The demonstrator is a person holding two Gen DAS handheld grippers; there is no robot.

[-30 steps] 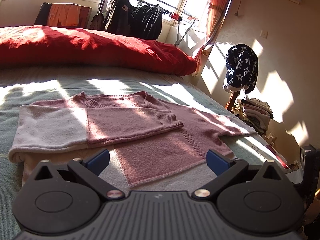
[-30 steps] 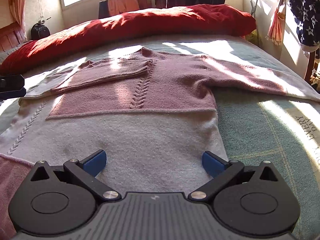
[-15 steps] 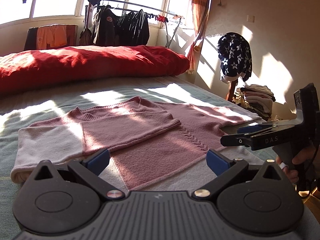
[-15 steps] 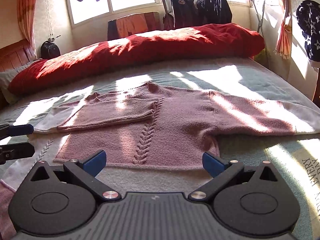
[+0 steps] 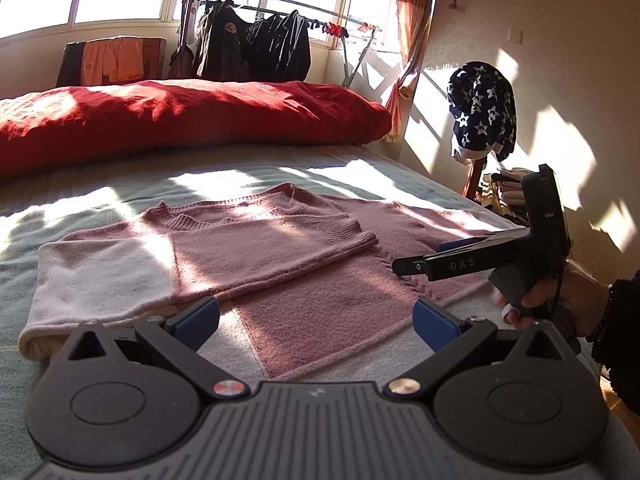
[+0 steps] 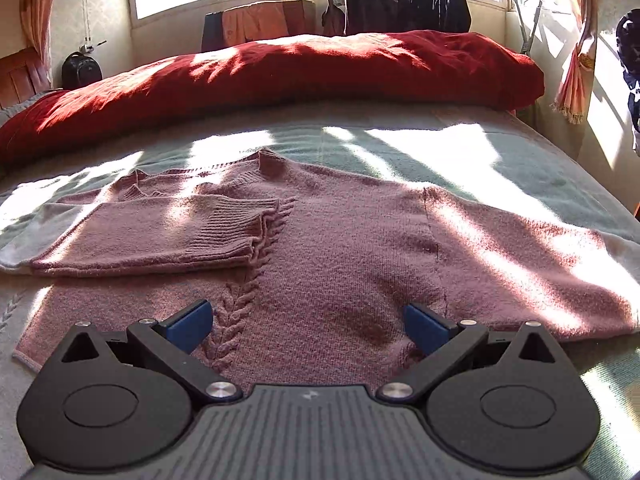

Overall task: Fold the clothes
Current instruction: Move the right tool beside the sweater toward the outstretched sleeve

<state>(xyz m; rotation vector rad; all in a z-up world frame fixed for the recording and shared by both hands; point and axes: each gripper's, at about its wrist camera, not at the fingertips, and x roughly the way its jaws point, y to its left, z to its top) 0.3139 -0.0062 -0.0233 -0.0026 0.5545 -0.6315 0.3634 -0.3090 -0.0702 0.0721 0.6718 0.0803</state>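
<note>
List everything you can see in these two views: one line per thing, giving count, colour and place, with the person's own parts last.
sweater: one, pink and pale, flat on the bed, one sleeve folded across its front
bed: one, green cover, under the sweater
duvet: one, red, along the far side of the bed
rack: one, metal, by the window, hung with dark jackets
star cloth: one, navy with white stars, by the wall
bag: one, black, far left corner
left gripper: one, black with blue pads, open
right gripper: one, same colours, open over the sweater
right hand: one, holding the right gripper

Harsh window sunlight, striped shadows, fisheye-warped edges.
</note>
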